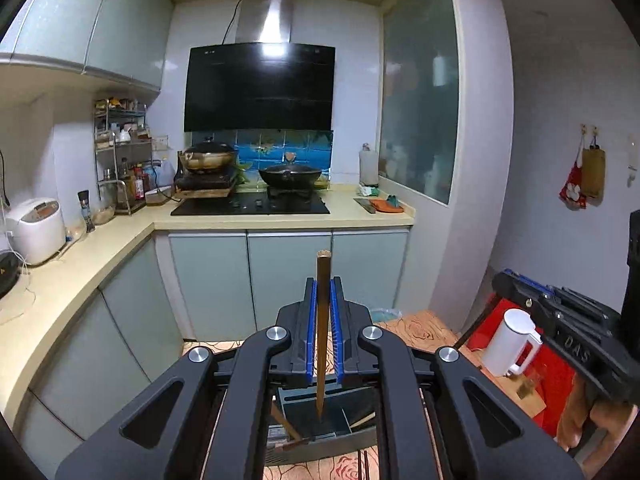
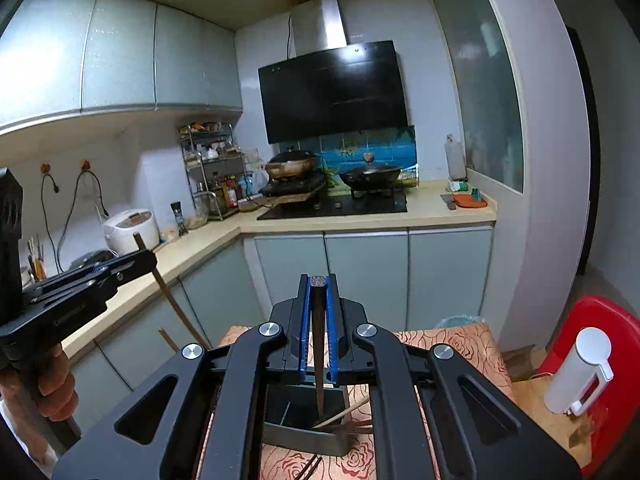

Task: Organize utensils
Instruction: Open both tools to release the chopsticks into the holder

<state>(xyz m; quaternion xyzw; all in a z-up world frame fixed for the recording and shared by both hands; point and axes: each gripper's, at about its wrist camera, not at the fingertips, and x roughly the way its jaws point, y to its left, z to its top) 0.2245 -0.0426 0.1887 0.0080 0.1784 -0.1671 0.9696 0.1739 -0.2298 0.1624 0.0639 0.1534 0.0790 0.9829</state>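
Observation:
My left gripper (image 1: 323, 292) is shut on a brown wooden chopstick (image 1: 322, 336) held upright, its tip down inside the dark grey utensil holder (image 1: 316, 420). My right gripper (image 2: 318, 286) is shut on a darker chopstick (image 2: 319, 352), also upright, its tip in the utensil holder (image 2: 304, 436). Other chopsticks (image 2: 352, 420) lean in the holder. The right gripper also shows in the left wrist view (image 1: 560, 312), and the left gripper (image 2: 100, 272) with its chopstick (image 2: 172, 300) shows in the right wrist view. Two chopsticks (image 2: 308, 468) lie on the cloth before the holder.
The holder stands on a small table with a rose-patterned cloth (image 2: 452, 344). A white kettle (image 1: 510, 344) and a red stool (image 2: 600, 320) are to the right. A kitchen counter (image 1: 80, 264) with rice cooker (image 1: 36, 228), stove and pans (image 1: 288, 176) lies beyond.

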